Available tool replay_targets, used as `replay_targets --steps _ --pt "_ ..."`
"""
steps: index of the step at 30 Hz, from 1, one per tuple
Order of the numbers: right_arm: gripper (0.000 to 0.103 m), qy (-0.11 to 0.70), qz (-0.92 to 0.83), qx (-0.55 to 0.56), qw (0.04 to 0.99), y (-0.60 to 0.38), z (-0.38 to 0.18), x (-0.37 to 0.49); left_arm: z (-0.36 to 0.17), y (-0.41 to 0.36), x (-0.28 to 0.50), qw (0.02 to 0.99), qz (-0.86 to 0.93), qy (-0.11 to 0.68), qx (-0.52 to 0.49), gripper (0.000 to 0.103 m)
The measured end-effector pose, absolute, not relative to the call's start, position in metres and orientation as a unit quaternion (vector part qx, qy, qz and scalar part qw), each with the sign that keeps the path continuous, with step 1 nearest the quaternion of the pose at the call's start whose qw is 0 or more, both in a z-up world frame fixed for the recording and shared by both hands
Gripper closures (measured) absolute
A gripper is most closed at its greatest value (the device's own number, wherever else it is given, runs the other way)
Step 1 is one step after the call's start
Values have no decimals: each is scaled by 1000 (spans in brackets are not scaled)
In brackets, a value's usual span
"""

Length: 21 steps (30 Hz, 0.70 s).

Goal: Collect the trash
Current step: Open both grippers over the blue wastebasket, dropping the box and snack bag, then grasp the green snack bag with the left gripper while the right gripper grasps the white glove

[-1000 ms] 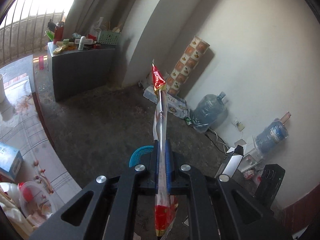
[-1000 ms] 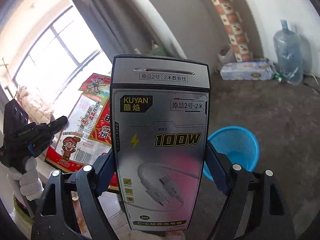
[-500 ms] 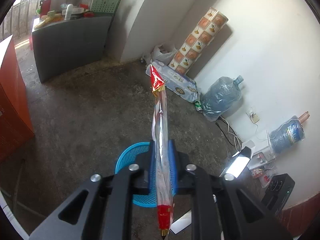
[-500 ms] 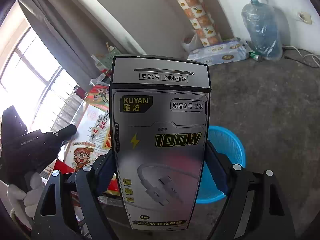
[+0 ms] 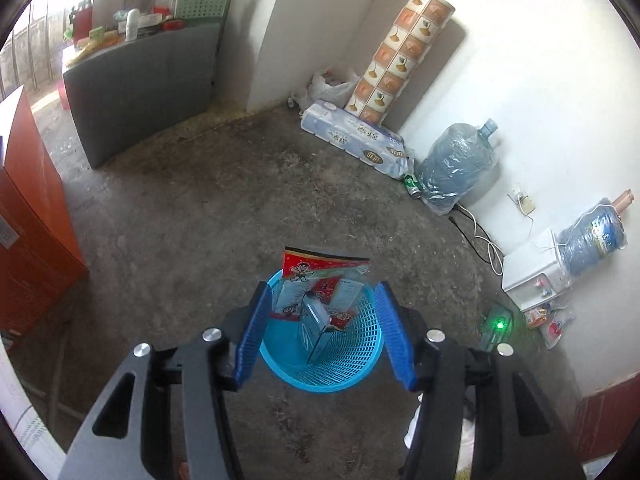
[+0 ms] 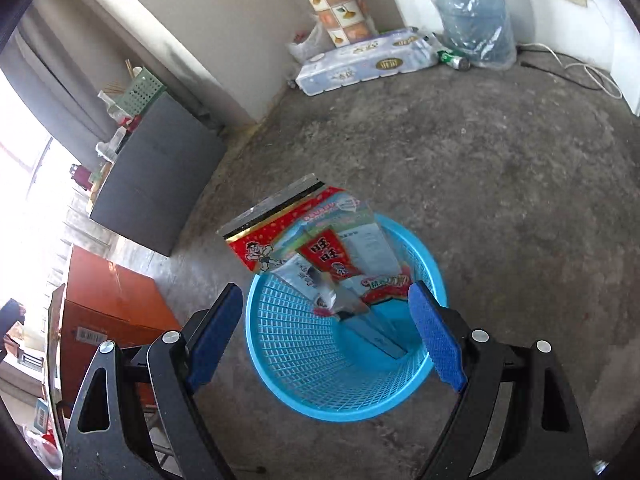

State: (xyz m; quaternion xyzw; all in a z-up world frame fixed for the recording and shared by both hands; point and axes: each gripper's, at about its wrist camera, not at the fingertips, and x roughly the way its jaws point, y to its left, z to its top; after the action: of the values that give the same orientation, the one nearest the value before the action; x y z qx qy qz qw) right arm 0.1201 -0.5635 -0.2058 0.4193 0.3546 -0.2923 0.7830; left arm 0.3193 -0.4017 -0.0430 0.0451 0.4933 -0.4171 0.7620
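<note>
A blue mesh basket (image 5: 320,386) (image 6: 280,360) stands on the concrete floor below both grippers. A red and white snack bag (image 5: 320,268) (image 6: 260,248) leans in it, its top above the rim. A silver cable box (image 5: 316,332) (image 6: 376,332) lies slanted inside it, beside the bag. My left gripper (image 5: 322,296) hangs over the basket with its jaws opening and nothing between the blue pads (image 5: 252,332). Above the basket, my right gripper (image 6: 325,290) has wide jaws that are still opening, also with nothing in them.
An orange-brown cabinet (image 5: 32,220) stands at the left and a grey cabinet (image 5: 140,80) at the back. Along the wall are a tissue pack (image 5: 352,136), a water jug (image 5: 456,168), a white dispenser (image 5: 532,276) and floor cables (image 5: 480,240).
Both grippers sank toward the basket. The left let go of the snack bag and the right let go of the cable box; both things now rest in the basket.
</note>
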Motion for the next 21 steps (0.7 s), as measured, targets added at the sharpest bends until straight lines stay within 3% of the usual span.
replay_targets --steps 11,21 --pt "22 343 -283 411 796 -540 -177 77 37 -280 277 775 -453 439 35 49" --pt "19 314 -229 309 868 -448 -80 50 102 -102 226 835 -429 346 5 42"
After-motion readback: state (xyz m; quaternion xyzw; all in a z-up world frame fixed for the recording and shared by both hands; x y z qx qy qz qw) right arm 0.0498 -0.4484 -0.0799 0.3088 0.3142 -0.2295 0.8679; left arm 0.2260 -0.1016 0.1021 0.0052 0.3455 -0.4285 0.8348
